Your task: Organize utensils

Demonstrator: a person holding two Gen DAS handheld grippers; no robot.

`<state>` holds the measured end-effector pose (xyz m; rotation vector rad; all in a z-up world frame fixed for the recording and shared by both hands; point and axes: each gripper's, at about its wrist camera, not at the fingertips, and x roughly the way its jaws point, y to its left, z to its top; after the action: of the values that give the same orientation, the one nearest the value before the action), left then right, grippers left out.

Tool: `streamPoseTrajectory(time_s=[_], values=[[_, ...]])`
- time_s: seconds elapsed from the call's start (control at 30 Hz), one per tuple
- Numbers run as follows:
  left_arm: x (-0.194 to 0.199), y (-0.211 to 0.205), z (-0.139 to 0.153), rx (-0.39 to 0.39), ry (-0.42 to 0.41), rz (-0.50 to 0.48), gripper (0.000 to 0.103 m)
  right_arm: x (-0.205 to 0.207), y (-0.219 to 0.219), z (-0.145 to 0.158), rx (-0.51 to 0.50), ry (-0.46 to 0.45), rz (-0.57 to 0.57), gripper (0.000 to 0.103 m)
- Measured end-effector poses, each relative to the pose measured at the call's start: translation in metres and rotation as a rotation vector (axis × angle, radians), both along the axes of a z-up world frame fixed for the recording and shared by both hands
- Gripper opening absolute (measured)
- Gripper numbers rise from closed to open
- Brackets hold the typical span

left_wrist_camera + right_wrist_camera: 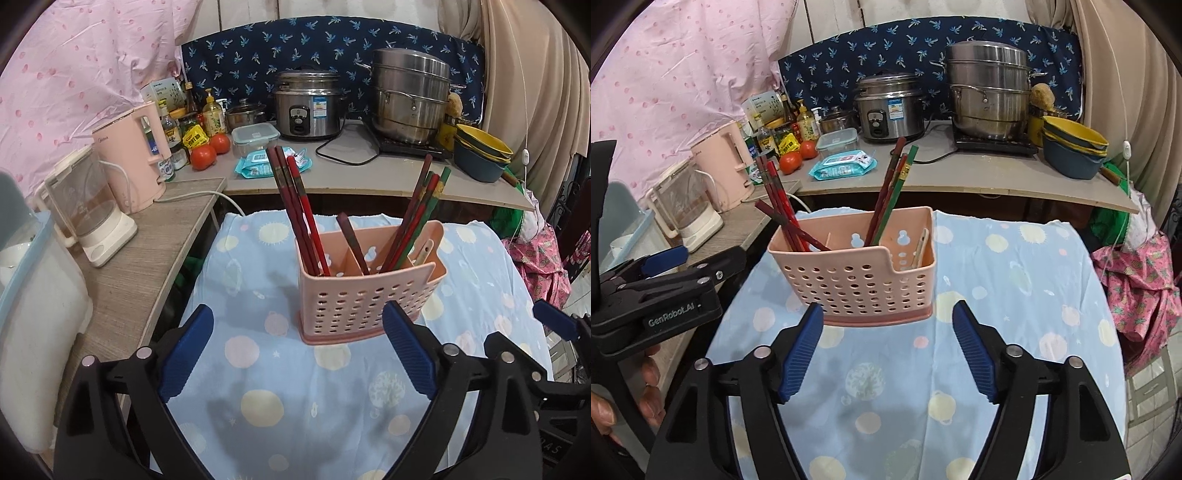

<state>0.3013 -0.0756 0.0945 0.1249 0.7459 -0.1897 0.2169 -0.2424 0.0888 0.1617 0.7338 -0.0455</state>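
Wide-apart jaws, pink caddy (369, 295) just beyond, kettle (129, 162) leftward.

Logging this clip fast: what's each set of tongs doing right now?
Left tongs: open, holding nothing.
Right tongs: open, holding nothing.

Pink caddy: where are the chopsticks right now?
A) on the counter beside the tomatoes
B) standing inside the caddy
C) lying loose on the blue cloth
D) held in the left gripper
B: the chopsticks stand tilted inside the pink caddy, in bunches at different compartments; none lie on the cloth, and both grippers are open and empty.
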Motion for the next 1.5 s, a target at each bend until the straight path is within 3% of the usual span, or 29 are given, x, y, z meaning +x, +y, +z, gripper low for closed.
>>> streamPoseTrajectory(time_s=[0.07,0.17,0.27,0.87,1.5], values=[[-0.002,0.002,-0.003,-0.003,0.010,0.005,0.092,-0.002,0.000,-0.001,-0.013,0.001,-0.003,0.084],[-0.004,0.002,-0.010,-0.006,0.028,0.013,0.095,-0.005,0.000,-0.003,-0.019,0.004,-0.013,0.085],[-0.006,0.003,-0.017,-0.003,0.041,0.020,0.096,-0.006,0.000,-0.009,-0.025,0.023,-0.011,0.096],[-0.016,0.006,-0.047,0.001,0.114,0.063,0.096,-0.016,-0.002,-0.025,-0.019,0.042,-0.020,0.096],[-0.026,0.005,-0.045,0.020,0.081,0.084,0.096,-0.018,-0.005,-0.029,-0.018,0.056,-0.032,0.096]])
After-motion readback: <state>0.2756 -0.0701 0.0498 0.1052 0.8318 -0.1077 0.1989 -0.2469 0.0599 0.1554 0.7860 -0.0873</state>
